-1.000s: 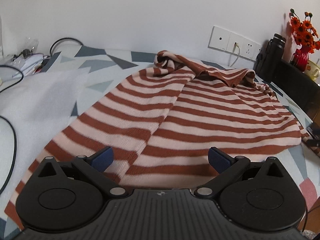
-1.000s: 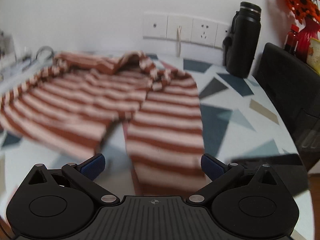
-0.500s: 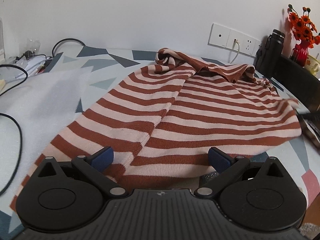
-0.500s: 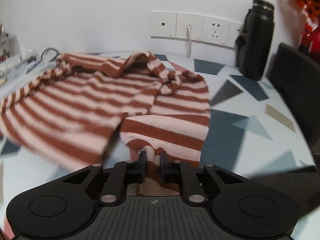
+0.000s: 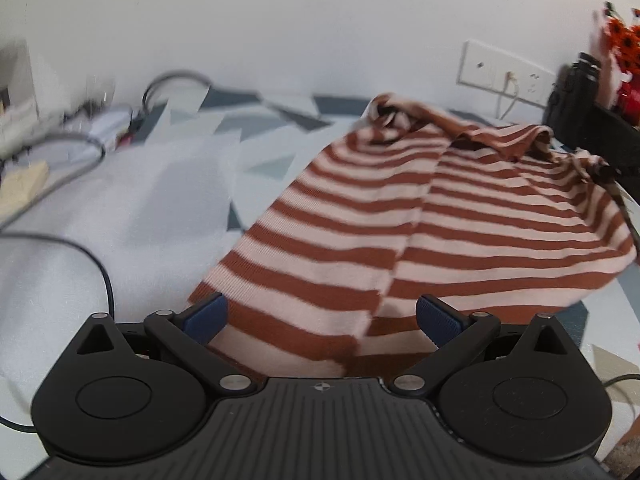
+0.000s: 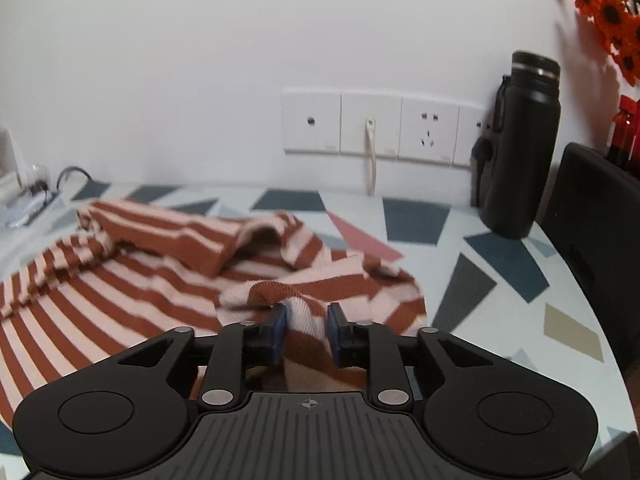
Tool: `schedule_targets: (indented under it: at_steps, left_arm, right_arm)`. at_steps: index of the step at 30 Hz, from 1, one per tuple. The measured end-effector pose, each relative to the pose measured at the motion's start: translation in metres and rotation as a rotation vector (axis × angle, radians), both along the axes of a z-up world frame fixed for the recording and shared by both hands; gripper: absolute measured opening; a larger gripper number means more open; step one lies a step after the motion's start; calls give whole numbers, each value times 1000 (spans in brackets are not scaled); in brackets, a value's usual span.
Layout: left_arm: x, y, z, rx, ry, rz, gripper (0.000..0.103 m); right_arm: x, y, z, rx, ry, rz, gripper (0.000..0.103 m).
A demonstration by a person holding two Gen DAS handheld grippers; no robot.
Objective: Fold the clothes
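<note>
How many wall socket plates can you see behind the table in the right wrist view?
4. They sit in one row: the leftmost, the next with a plugged-in cable, the third, and the fourth, partly hidden by the black bottle. More may be hidden behind it.

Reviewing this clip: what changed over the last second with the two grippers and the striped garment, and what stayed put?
The right gripper, wide open a second ago, closed on the striped sweater's sleeve end, then its jaws eased slightly wider; fabric is still between the pads, carried inward over the body. The left gripper stayed open, shifting along the hem. The black bottle and wall sockets did not move.
</note>
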State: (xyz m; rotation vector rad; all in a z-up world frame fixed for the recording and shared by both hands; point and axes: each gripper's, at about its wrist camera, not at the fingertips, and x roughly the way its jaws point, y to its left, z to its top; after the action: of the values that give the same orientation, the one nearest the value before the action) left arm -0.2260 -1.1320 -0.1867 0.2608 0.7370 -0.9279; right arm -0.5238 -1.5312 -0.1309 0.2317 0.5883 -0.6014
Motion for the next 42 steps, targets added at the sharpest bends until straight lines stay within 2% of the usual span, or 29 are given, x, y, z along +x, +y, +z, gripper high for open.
schedule_targets:
  at_steps: [2, 5, 7, 10, 13, 17, 23, 25, 26, 27, 29, 32, 36, 39, 42]
  left_arm:
    - [2, 1, -1, 3, 2, -17, 96]
    - [-6, 2, 3, 58, -35, -37, 91]
    - [-12, 9, 7, 80, -54, -42, 91]
    - [-19, 25, 10, 125, -71, -31, 91]
    - [-24, 41, 5, 180, -51, 9, 91]
    - [-19, 57, -2, 140, 13, 51, 95]
    - [-13, 54, -6, 93, 17, 60, 97]
    - [-15, 54, -4, 87, -7, 48, 89]
    - [-16, 56, -1, 77, -33, 46, 68]
    - [-17, 57, 2, 66, -53, 45, 52]
    - [-15, 59, 4, 45, -64, 52, 42]
    - [-14, 61, 5, 16, -72, 60, 37]
    - [-19, 62, 12, -53, -98, 74, 21]
    - [-21, 64, 28, -144, -116, 82, 14]
    - [-21, 58, 41, -194, -129, 58, 14]
  right_arm:
    - [-6, 1, -4, 11, 15, -5, 35]
    - [-16, 3, -13, 17, 76, 2, 46]
    - [-24, 5, -17, 26, 101, 9, 49]
    - [-37, 9, -21, 54, 107, 19, 58]
    - [-46, 15, -26, 75, 117, 36, 62]
    - [-49, 20, -34, 99, 122, 41, 63]
    - [-48, 24, -38, 95, 125, 39, 68]
    - [-50, 24, -37, 101, 124, 38, 69]
    - [-51, 25, -37, 102, 125, 38, 70]
    - [-52, 24, -36, 102, 127, 38, 71]
    - [-55, 24, -36, 102, 131, 35, 72]
    - [-57, 22, -38, 106, 137, 27, 72]
    - [-56, 20, -42, 110, 138, 18, 73]
    - [-53, 21, -42, 99, 141, 19, 74]
    - [-51, 21, -38, 90, 133, 22, 74]
